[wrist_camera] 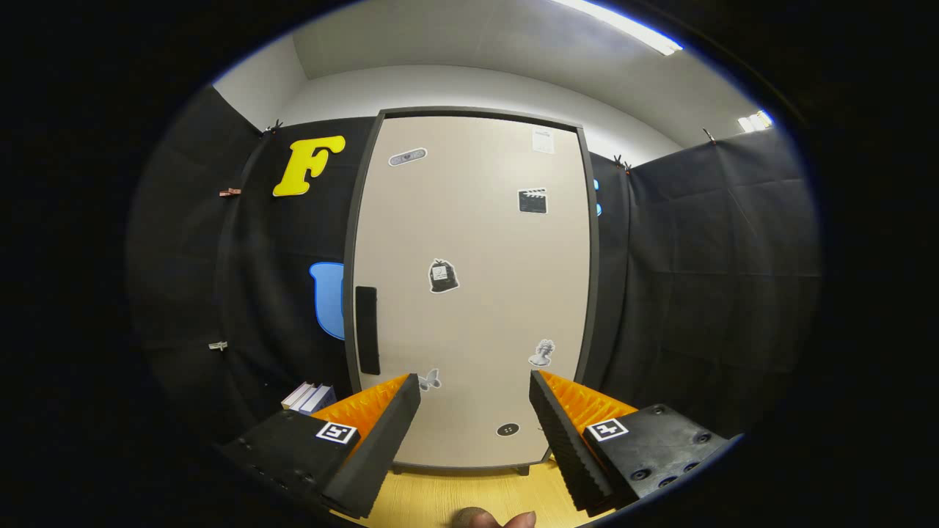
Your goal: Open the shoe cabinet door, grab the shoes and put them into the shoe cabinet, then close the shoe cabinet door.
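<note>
My fingers [475, 400]: spread wide apart, holding nothing, aimed at the lower part of the door.
Shoe cabinet door [477, 293]: shut, upright, straight ahead beyond my fingers, dotted with small stickers.
Handle [367, 330]: dark vertical strip along the door's left edge, above and just beyond my left finger.
Floor [469, 495]: pale wood, runs from under my fingers to the cabinet's foot.
Books [308, 397]: a few stacked on the floor left of the cabinet, against the booth's wall.
</note>
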### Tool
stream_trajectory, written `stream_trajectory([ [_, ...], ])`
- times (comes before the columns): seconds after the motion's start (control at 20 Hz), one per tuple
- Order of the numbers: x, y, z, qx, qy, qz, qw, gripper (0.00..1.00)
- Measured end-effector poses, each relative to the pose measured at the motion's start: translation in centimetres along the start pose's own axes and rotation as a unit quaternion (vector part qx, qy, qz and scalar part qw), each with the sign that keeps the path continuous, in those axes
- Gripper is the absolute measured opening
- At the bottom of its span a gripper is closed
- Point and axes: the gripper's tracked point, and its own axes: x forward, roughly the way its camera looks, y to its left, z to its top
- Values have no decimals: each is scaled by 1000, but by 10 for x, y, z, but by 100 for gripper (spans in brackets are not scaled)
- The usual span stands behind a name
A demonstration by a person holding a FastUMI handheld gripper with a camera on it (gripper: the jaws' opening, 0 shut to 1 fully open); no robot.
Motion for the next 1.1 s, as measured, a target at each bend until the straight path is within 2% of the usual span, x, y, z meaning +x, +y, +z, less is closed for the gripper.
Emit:
stream_trajectory([
  [0.5, 46, 77, -10, 21, 5, 36, 999, 97],
  [0.8, 103, 117, -25, 9, 9, 44, 999, 97],
  [1.1, 159, 134, -35, 10, 18, 42, 999, 98],
])
